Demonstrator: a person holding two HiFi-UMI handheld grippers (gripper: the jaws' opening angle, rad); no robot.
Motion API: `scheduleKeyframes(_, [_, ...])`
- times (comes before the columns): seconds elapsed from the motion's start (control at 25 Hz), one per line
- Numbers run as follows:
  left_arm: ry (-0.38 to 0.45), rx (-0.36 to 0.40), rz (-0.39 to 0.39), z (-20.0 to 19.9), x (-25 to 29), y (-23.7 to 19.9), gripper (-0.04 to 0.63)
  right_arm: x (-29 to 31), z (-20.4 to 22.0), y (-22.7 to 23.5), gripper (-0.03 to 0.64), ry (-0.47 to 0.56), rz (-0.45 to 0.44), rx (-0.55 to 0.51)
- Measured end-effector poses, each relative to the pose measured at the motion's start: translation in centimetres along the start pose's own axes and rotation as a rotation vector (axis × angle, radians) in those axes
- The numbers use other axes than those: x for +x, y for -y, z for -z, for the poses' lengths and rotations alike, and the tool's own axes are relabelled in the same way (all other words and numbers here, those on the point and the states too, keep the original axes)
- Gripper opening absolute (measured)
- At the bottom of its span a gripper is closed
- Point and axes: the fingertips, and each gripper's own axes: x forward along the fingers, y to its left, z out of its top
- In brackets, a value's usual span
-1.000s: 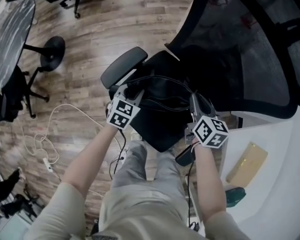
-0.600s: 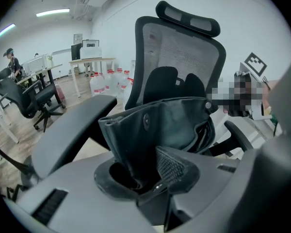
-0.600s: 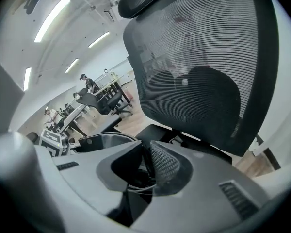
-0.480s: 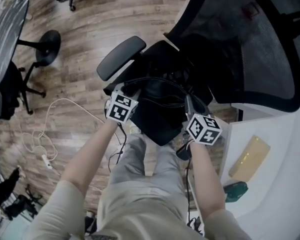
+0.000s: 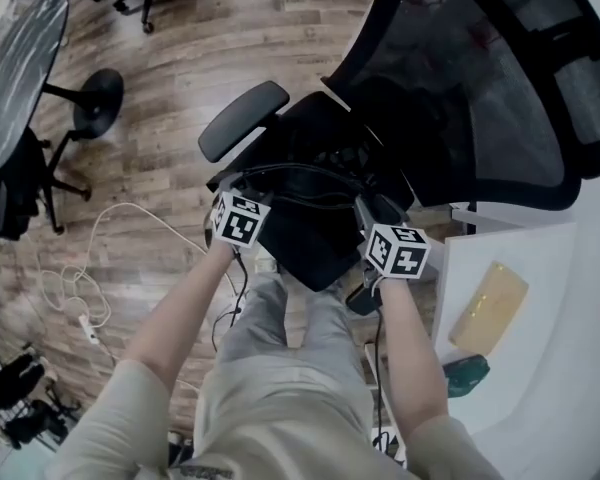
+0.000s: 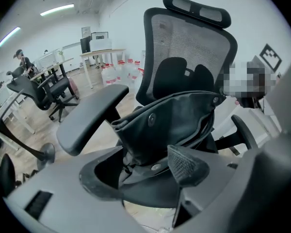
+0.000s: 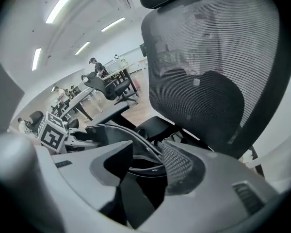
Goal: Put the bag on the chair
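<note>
The left claw [image 6: 140,173] is spreading its jaws, with the left end of the black bag [image 6: 177,123] lying loosely between them and no pad seen pressing on it. The right claw [image 7: 145,166] is opening too, the bag's thin handles [image 7: 136,147] looping through its gap. From above, the bag [image 5: 320,230] sits straight ahead of both claws on the seat of the chair [image 5: 480,88]. Its top edge appears to run left to right from one claw to the other, so each is equally near its own end. Letting go and backing toward the person looks like all that remains. The chair's armrest [image 5: 243,133] juts out on the left. A wooden floor [image 5: 180,58] lies beyond, and a white desk [image 5: 550,388] stands near right.
</note>
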Motion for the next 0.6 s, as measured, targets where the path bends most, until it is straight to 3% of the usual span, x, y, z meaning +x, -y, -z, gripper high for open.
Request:
scheduleKeyframes(0.16, [0.001,-0.048,-0.032,0.2,-2.5,-0.5,0.299,-2.1,-0.6,-0.8,0.196,0.016,-0.003,0.004])
scheduleKeyframes(0.32, [0.017,-0.038,-0.052,-0.9,-6.1,0.2,0.299,-5.4,-2.1,-1.6,0.192,0.06,0.009,-0.007])
scheduleKeyframes(0.6, [0.136,-0.027,-0.073,-5.3,-13.9,2.2,0.277,-13.1,-7.0,-3.8,0.124,0.163,-0.033,-0.05])
